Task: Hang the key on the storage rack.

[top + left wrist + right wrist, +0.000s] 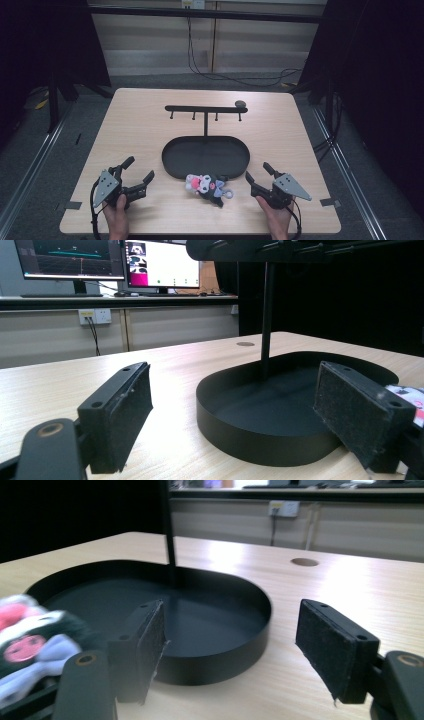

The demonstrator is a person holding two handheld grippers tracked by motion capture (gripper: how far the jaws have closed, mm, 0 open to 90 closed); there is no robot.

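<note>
Two hand-held grippers, near edge of the table. Left gripper: black body, two black jaws with flat, rough dark pads frayed at the edges, round screw holes in the jaw blocks, grey three-cornered plate with small dots on top, black cable trailing past the table edge. Right gripper: same black build, same grey plate, black cable looping below. Bare hands, no sleeves visible.

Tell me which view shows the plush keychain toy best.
High view: the whole plush keychain toy lies on the table before the black tray, ring visible. Right gripper view catches a blurred part at left; left gripper view a sliver.
</note>
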